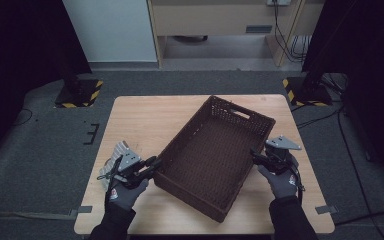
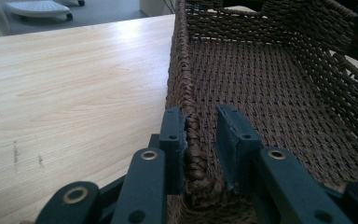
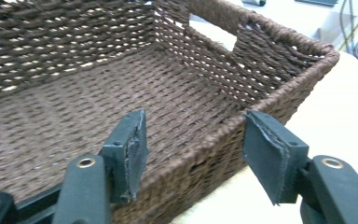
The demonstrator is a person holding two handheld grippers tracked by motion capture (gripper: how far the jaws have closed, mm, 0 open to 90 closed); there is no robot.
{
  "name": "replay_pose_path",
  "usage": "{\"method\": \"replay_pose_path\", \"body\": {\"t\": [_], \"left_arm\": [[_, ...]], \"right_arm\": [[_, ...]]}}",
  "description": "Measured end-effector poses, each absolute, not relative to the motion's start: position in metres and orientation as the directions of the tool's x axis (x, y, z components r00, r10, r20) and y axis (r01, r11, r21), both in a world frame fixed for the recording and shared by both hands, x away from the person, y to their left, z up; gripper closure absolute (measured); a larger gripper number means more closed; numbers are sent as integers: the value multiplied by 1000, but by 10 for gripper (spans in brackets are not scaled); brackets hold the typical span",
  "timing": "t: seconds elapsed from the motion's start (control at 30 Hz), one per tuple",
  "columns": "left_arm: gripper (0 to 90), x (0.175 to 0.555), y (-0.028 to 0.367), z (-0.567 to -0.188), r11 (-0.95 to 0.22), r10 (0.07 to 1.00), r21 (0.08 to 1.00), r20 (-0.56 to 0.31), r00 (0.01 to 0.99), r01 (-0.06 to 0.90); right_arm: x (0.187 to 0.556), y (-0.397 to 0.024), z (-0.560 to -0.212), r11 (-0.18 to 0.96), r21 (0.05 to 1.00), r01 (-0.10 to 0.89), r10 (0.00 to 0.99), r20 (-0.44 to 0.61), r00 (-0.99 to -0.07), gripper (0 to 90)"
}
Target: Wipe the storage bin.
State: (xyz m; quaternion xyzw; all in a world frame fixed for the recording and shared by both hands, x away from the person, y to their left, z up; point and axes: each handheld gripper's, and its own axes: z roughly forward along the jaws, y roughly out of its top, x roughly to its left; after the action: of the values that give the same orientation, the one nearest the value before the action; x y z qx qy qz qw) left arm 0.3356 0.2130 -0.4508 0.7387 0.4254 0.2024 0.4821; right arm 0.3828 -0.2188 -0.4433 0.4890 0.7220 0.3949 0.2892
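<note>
A dark brown woven basket [image 1: 182,131] lies empty and turned at an angle on the wooden table [image 1: 140,115]. My left gripper [image 1: 156,162] is at the near end of its left long wall. In the left gripper view the basket's rim [image 2: 192,135] runs up between the jaws of this gripper [image 2: 200,116], which is shut on the wall. My right gripper [image 1: 254,155] is at the right long wall. Its jaws [image 3: 193,123] straddle the rim [image 3: 214,135], one pad inside and one outside, open with gaps on both sides. A cut-out handle [image 3: 212,37] shows in the far end wall.
A pale ribbed object [image 1: 116,151] lies on the table just behind my left hand. Bare tabletop stretches left of the basket and along the front edge. Two black stands with striped bases [image 1: 80,92] [image 1: 305,90] sit on the floor beyond the table's far corners.
</note>
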Motion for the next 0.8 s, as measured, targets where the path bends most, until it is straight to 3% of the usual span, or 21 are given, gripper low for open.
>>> {"method": "replay_pose_path", "body": {"t": [0.3,0.63,0.8], "left_arm": [[697,324,213,-451,-171,823,885,-114,557,434],[590,340,218,-441,-159,816,895,-118,566,417],[583,341,209,-446,-210,799,886,-89,595,414]], "right_arm": [[368,-206,-446,222,846,485,922,-21,-387,372],[378,-207,-450,231,852,470,926,-45,-374,409],[385,-208,-451,232,853,467,928,-51,-368,422]]}}
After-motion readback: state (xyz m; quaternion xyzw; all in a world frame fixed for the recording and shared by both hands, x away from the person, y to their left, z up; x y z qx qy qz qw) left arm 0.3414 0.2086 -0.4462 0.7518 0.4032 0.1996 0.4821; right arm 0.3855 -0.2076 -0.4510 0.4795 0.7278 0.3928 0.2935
